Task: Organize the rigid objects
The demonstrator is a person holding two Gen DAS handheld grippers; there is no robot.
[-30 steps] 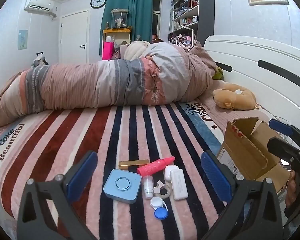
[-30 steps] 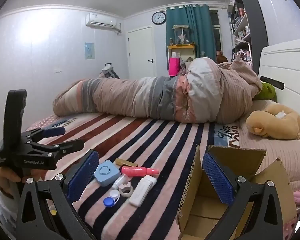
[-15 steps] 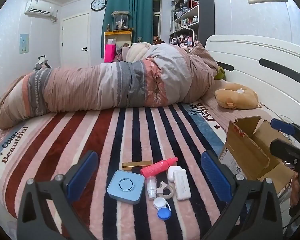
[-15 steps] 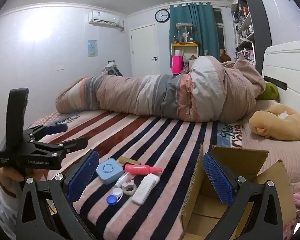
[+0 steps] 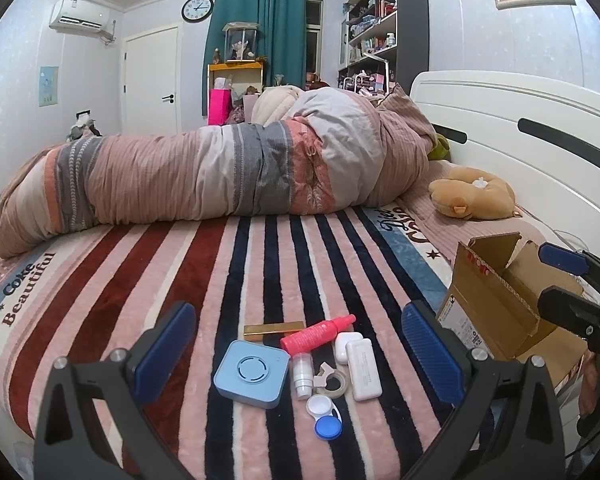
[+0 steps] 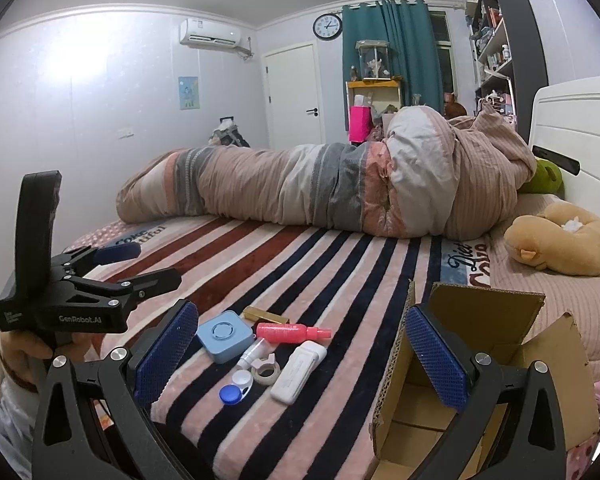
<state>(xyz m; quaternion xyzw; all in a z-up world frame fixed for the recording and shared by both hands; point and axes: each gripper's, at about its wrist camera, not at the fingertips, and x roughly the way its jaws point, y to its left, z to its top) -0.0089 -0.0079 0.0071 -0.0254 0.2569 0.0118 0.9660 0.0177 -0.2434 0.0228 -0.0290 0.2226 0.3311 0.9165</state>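
Note:
A cluster of small items lies on the striped blanket: a light blue square box (image 5: pixel 253 373) (image 6: pixel 225 335), a pink spray bottle (image 5: pixel 317 333) (image 6: pixel 292 332), a white rectangular case (image 5: pixel 363 368) (image 6: pixel 298 371), a white earbud case (image 5: pixel 346 345), a small clear bottle (image 5: pixel 302 374), a tape ring (image 5: pixel 332 381) (image 6: pixel 265 372), a contact lens case (image 5: pixel 324 416) (image 6: pixel 236 387) and a gold bar (image 5: pixel 274 328) (image 6: pixel 265 315). An open cardboard box (image 5: pixel 500 304) (image 6: pixel 480 356) stands to their right. My left gripper (image 5: pixel 296 356) is open above the cluster. My right gripper (image 6: pixel 300 352) is open, one pad over the carton's edge.
A rolled striped duvet (image 5: pixel 220 172) lies across the far side of the bed. A tan plush toy (image 5: pixel 472 196) sits by the white headboard (image 5: pixel 520 120). The bed's front edge is just below the cluster. Shelves and a door stand beyond.
Both grippers have shifted slightly; the cluster sits a little lower and farther from the left gripper's pads. Nothing was picked up and both stay open.

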